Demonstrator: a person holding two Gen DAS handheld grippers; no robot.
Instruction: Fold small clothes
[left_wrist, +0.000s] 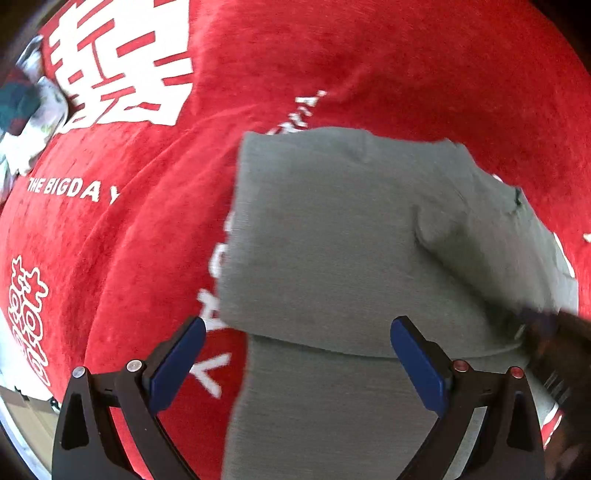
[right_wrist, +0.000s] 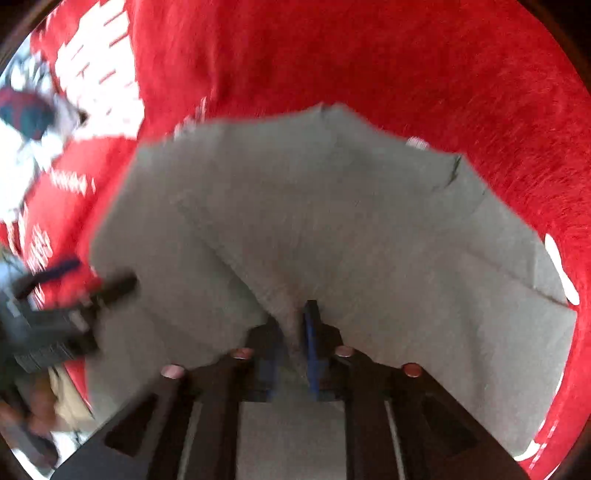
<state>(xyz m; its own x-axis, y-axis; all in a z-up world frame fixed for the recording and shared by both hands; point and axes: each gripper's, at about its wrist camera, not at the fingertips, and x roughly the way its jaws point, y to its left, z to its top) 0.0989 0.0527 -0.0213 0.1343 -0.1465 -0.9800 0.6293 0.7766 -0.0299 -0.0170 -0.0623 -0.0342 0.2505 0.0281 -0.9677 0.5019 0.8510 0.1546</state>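
A grey garment (left_wrist: 351, 236) lies partly folded on a red blanket (left_wrist: 332, 55) with white print. My left gripper (left_wrist: 295, 350) is open and empty, its blue pads (left_wrist: 177, 365) spread just above the garment's near left edge. In the right wrist view the same grey garment (right_wrist: 332, 221) fills the middle. My right gripper (right_wrist: 295, 339) is shut on a pinched fold of the grey garment. The right gripper shows blurred at the right edge of the left wrist view (left_wrist: 554, 339). The left gripper shows at the left of the right wrist view (right_wrist: 74, 306).
A bundle of white and dark teal clothes (left_wrist: 26, 118) lies at the far left edge of the blanket, also seen in the right wrist view (right_wrist: 29, 122). White characters and the words "THE BIGDAY" (left_wrist: 74, 190) are printed on the blanket.
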